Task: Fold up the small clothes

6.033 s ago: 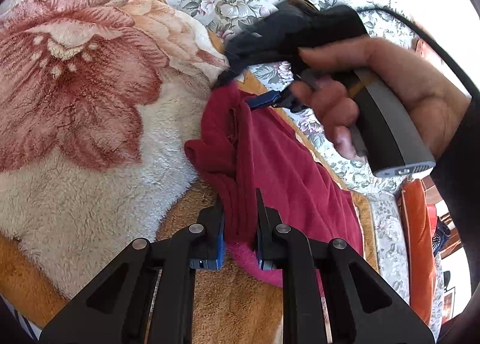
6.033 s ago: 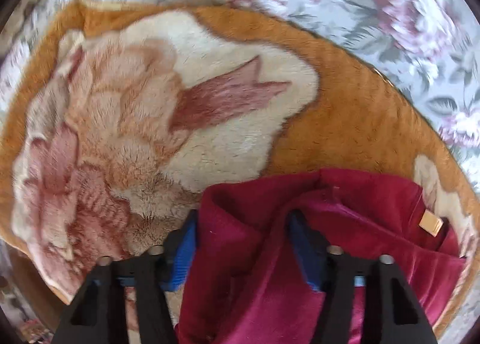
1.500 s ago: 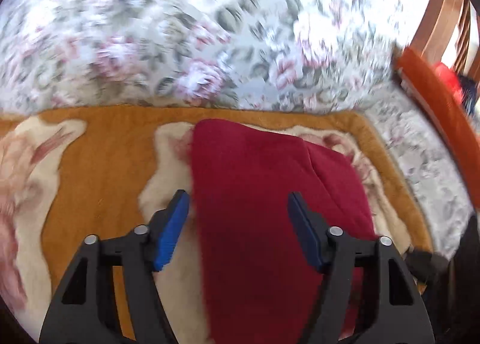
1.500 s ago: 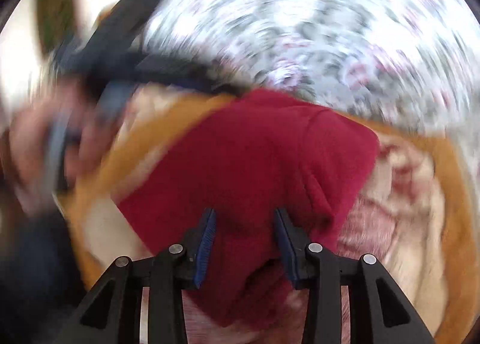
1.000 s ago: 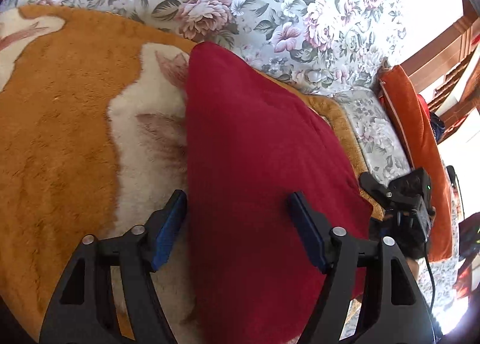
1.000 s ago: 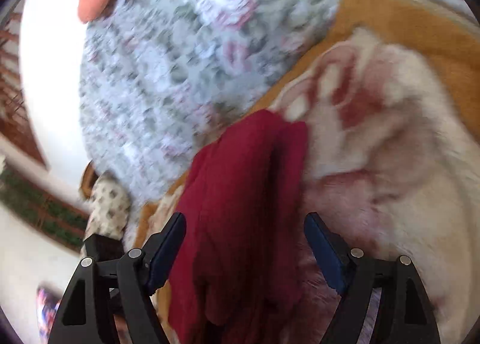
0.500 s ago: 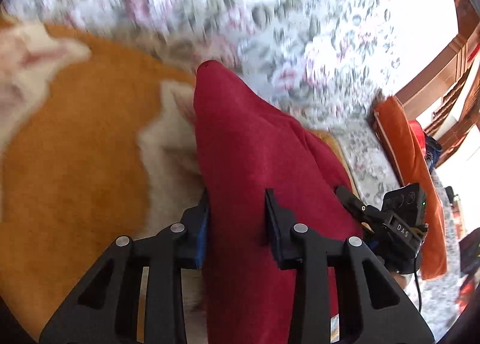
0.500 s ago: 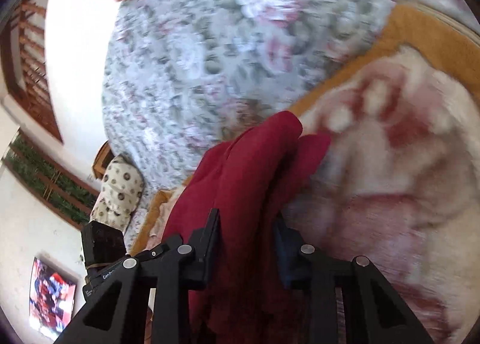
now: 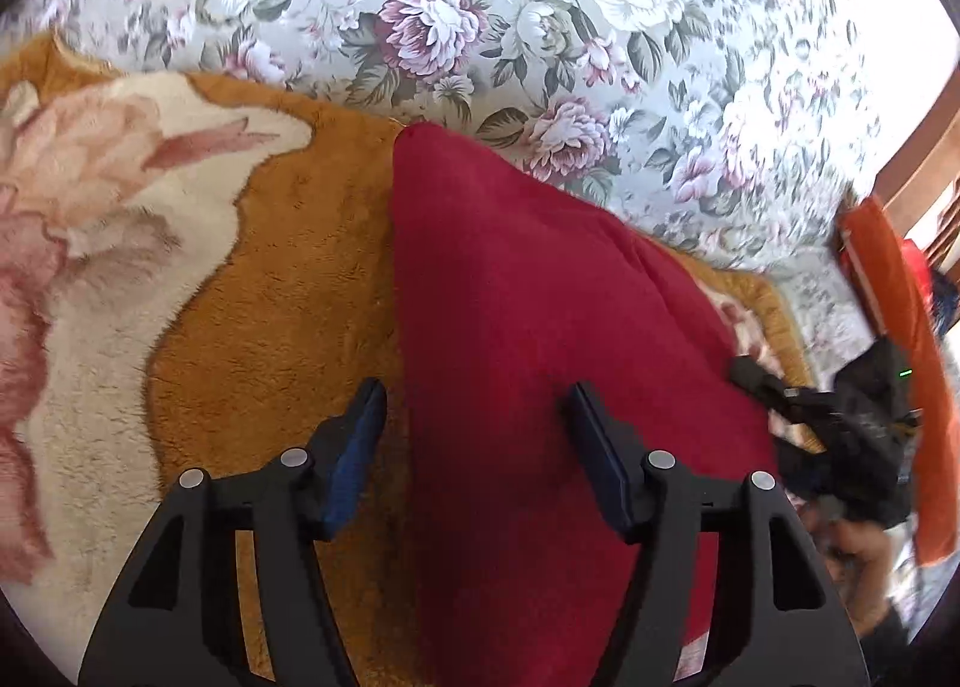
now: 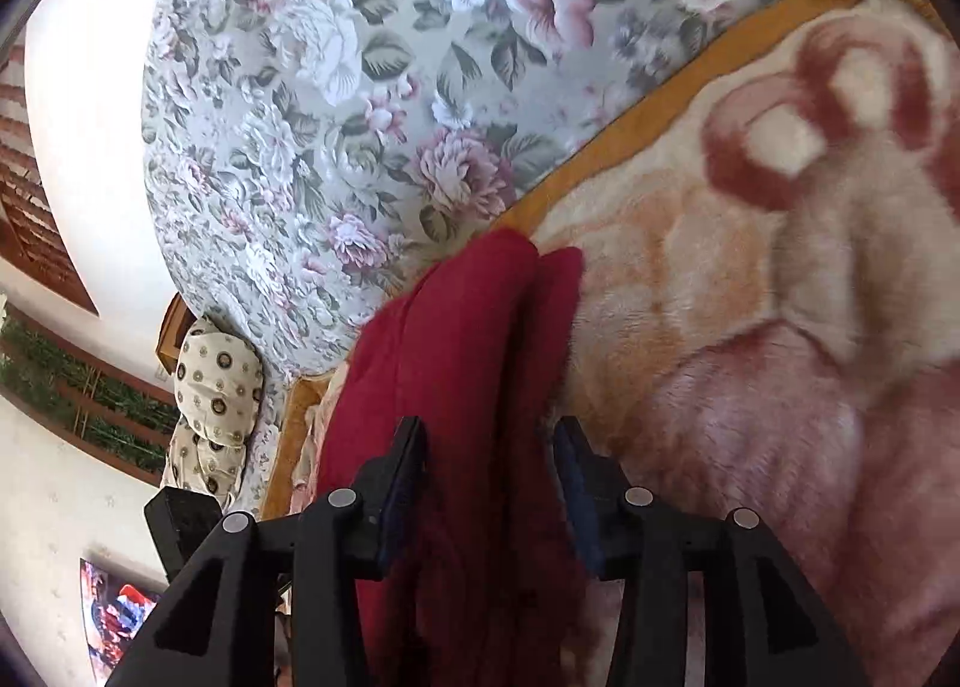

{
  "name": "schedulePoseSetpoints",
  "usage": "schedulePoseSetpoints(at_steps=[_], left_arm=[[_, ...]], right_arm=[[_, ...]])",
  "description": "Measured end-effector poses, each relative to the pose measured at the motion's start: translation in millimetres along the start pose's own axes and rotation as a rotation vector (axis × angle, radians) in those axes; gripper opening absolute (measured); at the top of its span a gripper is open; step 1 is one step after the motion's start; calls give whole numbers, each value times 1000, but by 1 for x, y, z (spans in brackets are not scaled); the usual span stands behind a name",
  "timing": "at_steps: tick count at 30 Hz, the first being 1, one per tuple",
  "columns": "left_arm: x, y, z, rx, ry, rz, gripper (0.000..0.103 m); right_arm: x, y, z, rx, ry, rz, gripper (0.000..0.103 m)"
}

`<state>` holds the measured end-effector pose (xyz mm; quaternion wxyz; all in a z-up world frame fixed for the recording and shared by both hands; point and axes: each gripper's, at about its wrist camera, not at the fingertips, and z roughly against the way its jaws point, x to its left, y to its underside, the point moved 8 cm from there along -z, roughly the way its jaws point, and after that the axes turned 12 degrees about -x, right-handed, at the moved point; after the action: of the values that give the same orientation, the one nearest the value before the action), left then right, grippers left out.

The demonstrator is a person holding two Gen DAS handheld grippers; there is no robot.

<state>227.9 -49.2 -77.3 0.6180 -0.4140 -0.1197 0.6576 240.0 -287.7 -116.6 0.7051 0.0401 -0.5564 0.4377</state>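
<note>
Both tongs have just been opening, releasing the folded red garment point(image 9: 540, 327). Left tongs point(image 9: 477, 447) and right tongs point(image 10: 489, 483) straddle it unclamped, likely so it settles flat on the fleece blanket point(image 9: 270, 297).

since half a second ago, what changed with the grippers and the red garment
Both grippers let go: the left gripper and right gripper were pinched on the red garment and their jaws have just been opening, pads now clear of it. The garment stays folded on the plush floral blanket, against the flowered cushion.
</note>
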Motion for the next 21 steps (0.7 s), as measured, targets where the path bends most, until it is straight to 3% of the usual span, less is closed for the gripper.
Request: schedulePoseSetpoints(at_steps=[7, 11, 14, 17, 19, 21], left_arm=[[-11, -9, 32, -68, -165, -110, 63], [-23, -15, 69, -124, -225, -163, 63], [-30, -14, 95, -160, -251, -191, 63], [-34, -11, 110, -182, -263, -220, 63], [-37, -8, 119, -199, -270, -238, 63], [-38, -4, 124, -202, -260, -235, 63]], right_arm=[[58, 20, 60, -52, 62, 279, 43], [105, 69, 102, -132, 168, 619, 43], [120, 109, 120, -185, 277, 794, 43], [117, 141, 128, -193, 321, 832, 43], [118, 148, 134, -214, 383, 887, 43], [121, 150, 139, -237, 383, 903, 43]])
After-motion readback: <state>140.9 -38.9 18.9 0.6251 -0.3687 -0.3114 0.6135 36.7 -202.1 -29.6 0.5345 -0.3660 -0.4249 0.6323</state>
